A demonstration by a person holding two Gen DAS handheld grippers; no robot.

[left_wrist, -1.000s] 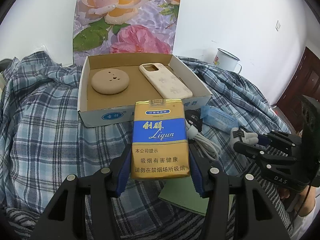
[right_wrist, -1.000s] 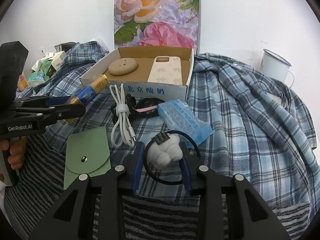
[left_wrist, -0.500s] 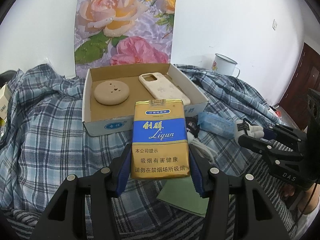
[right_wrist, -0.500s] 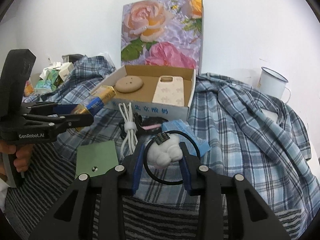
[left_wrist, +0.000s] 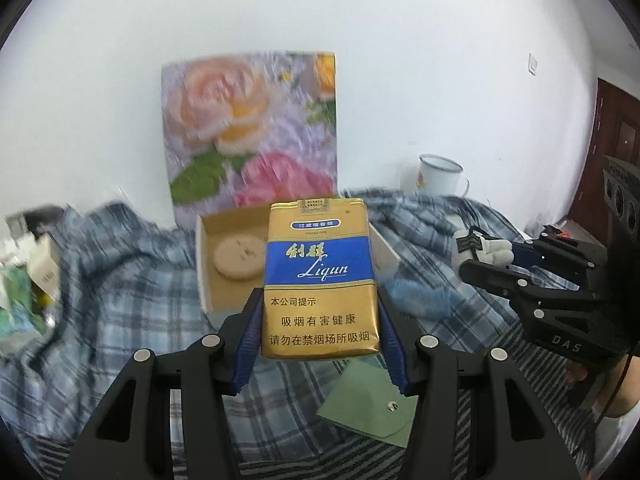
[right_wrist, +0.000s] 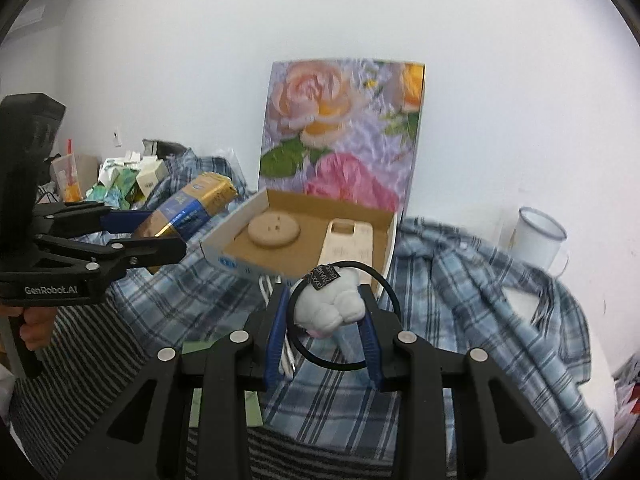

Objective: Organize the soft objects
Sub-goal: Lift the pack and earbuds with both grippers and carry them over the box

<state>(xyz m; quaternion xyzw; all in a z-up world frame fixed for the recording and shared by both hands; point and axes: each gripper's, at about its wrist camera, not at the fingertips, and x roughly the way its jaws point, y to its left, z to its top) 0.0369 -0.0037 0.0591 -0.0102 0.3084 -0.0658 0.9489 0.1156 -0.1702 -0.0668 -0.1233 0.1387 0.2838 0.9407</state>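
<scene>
The left tongs are gripping a gold and blue cigarette pack by its lower sides, holding it upright and clear of the plaid cloth below. The right tongs are gripping a white plush charm between their blue pads, and its black hair tie is looping out around them. Ahead of both tongs an open cardboard box is lying on the cloth, holding a round beige disc on the left and a cream phone case on the right. A floral panel is leaning against the wall behind the box. From the left tongs, the right tongs are showing off to the right, with a green pouch lying just below and right of the pack and a blue packet between the two tongs. A white mug is standing far right of the right tongs near the wall. From the right tongs, the left tongs are reaching in from the left with the pack tilted toward the box, and a hand is gripping their handle. Small cartons are piling up beyond them.
</scene>
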